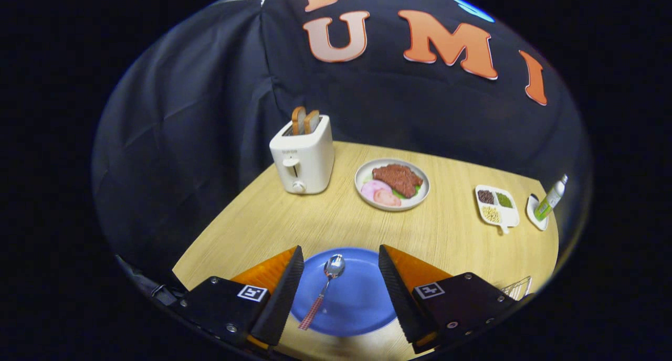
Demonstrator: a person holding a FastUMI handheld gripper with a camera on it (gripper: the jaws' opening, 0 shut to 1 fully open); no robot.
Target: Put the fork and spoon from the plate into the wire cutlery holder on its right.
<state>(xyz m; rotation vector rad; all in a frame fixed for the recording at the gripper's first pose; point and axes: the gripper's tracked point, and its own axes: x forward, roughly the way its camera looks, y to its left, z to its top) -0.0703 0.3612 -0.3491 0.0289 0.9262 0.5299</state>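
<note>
Spoon (326,287) step: gripper (341,287) fingers apart over blue plate (362,303), straddling spoon; next descend, clamp handle, carry right to wire holder (517,286).

The claw (341,256) has black screwed housings bearing square markers.

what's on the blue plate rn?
A spoon lies on the blue plate, between the open tongs, bowl pointing away. No fork on the part in view; the fingers cover both plate edges, so those parts can't be checked.
</note>
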